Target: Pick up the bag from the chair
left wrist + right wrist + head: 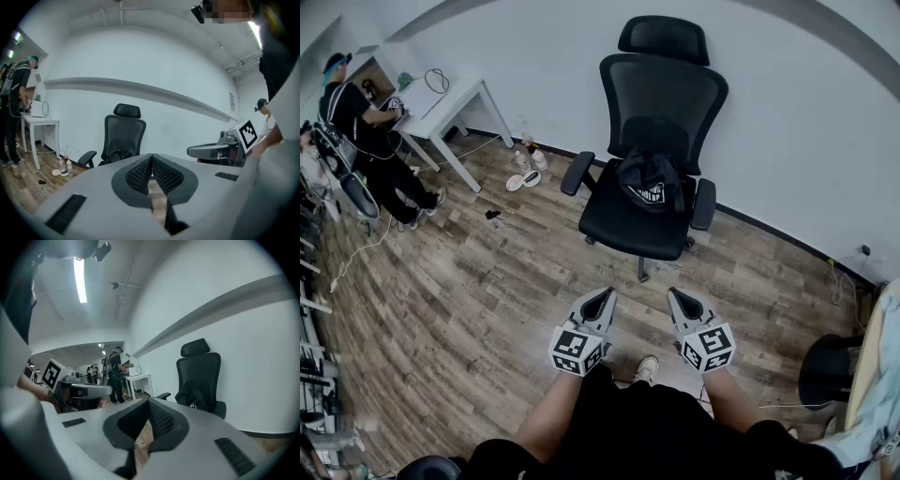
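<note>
In the head view, the person stands on the wood floor [469, 281] facing a black office chair [661, 103] set against the white wall. The bag [649, 181], a dark, slumped bundle, lies on the seat between the armrests, leaning against the mesh backrest. The left claw [607, 294] and the right claw [674, 293] are held side by side, low in front of the body. Both aim at the chair from well short of it, with bare floor between.

The left gripper view looks along that claw's own jaws. The ribbed pads meet tip to tip with nothing between them. Beyond them the chair stands some way off, the bag on its seat a little left of the claw's line.

The right gripper view shows much the same: jaws pressed together and empty, with chair and bag off to the right of its line.

I'd say the pick-up has not begun and this is the approach. The next move calls for stepping closer, parting one claw's jaws and lowering it onto a fold or strap at the bag's top. The bag looks soft and will likely sag when lifted.
</note>
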`<state>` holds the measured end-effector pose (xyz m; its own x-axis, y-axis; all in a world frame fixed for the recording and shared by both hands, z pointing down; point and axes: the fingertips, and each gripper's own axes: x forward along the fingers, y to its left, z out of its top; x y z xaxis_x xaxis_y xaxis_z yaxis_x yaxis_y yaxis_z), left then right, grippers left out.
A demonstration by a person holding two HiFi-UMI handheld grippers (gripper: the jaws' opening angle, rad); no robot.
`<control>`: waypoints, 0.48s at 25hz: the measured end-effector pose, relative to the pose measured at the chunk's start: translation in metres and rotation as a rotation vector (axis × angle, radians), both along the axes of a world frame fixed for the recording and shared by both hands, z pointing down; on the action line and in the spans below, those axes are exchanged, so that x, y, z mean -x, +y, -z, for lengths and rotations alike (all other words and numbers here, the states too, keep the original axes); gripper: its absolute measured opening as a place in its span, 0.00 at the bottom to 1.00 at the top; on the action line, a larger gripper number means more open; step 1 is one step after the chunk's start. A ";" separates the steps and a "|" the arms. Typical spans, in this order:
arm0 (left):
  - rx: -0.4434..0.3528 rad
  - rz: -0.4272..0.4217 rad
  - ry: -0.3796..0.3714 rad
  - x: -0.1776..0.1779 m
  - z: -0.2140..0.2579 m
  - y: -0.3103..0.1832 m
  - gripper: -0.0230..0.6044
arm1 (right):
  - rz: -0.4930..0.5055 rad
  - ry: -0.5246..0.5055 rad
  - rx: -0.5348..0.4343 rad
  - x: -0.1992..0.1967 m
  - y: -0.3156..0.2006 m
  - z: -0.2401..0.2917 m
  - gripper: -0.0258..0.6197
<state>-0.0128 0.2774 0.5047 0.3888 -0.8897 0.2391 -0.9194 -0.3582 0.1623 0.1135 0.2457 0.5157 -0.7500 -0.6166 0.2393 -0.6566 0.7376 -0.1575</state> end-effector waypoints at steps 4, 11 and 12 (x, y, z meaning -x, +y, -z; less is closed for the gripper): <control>0.004 -0.004 -0.012 -0.002 0.001 0.005 0.07 | -0.008 -0.004 -0.002 -0.003 0.001 0.002 0.07; 0.010 0.007 0.000 -0.002 0.000 0.006 0.07 | -0.010 -0.007 0.005 -0.005 0.004 0.000 0.07; 0.011 0.007 0.000 -0.003 0.000 0.006 0.07 | -0.009 -0.008 0.007 -0.005 0.004 0.000 0.07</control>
